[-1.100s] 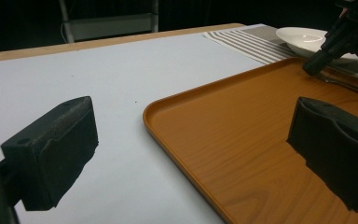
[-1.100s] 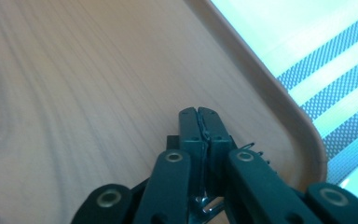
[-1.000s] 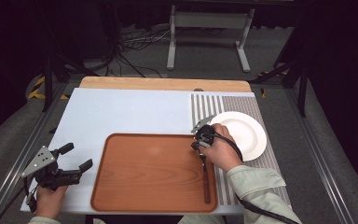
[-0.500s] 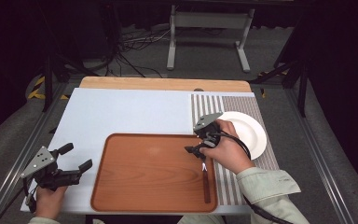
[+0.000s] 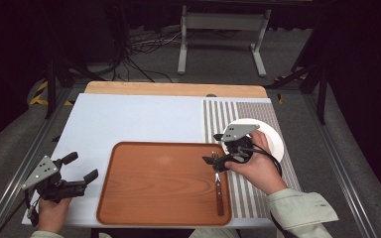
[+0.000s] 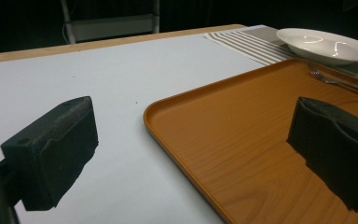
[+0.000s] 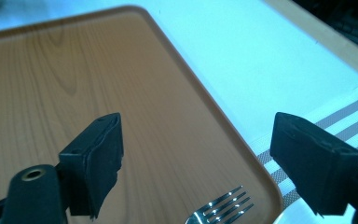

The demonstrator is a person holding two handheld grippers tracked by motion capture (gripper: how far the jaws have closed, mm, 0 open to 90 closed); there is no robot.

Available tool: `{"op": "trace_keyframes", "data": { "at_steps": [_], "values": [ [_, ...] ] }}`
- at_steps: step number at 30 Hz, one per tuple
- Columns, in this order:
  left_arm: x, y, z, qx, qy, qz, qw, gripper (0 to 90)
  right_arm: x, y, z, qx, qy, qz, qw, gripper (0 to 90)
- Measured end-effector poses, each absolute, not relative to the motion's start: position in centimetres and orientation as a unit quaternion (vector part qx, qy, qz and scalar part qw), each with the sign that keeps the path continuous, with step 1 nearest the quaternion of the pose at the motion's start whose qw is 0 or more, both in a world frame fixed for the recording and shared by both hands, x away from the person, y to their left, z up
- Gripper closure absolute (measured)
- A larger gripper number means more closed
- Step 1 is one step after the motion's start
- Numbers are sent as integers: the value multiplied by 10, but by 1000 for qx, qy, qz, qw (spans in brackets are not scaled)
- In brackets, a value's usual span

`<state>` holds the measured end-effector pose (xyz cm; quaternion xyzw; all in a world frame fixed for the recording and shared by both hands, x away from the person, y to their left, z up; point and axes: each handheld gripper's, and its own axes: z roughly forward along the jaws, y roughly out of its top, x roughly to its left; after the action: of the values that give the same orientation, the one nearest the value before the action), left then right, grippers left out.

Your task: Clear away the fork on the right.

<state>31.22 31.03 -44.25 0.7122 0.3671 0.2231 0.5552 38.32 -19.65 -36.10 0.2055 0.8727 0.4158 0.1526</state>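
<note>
A metal fork (image 5: 219, 187) lies on the right side of the brown wooden tray (image 5: 154, 188), with its tines toward the far rim. My right gripper (image 5: 218, 160) hovers just above the tines. Its jaws have just been opening and stand wide with nothing between them. In the right gripper view the fork tines (image 7: 223, 207) show below the open right gripper (image 7: 205, 163). My left gripper (image 5: 82, 166) is open and empty over the white mat, left of the tray. In the left gripper view the left gripper (image 6: 193, 154) faces across the tray (image 6: 261, 140) toward the fork (image 6: 331, 79).
A white plate (image 5: 273, 139) rests on the striped placemat (image 5: 218, 119) right of the tray, just behind my right hand. The plate (image 6: 326, 44) also appears beyond the tray's far rim. A pale mat (image 5: 139, 119) covers the table, with a wooden strip along its far edge.
The right gripper opened, let go of the fork and lifted a little off it. The fork stays on the tray. The left gripper has not moved.
</note>
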Motion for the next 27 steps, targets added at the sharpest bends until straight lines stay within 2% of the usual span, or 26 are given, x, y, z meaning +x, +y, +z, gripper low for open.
{"op": "trace_keyframes", "data": {
  "at_steps": [13,27],
  "values": [
    [312,310,-443,711,369,224,554,23,361,-240,-362,213,833,471,194,180],
    [312,311,-443,712,371,222,554,23,344,-282,-393,232,787,532,206,167]
  ]
}}
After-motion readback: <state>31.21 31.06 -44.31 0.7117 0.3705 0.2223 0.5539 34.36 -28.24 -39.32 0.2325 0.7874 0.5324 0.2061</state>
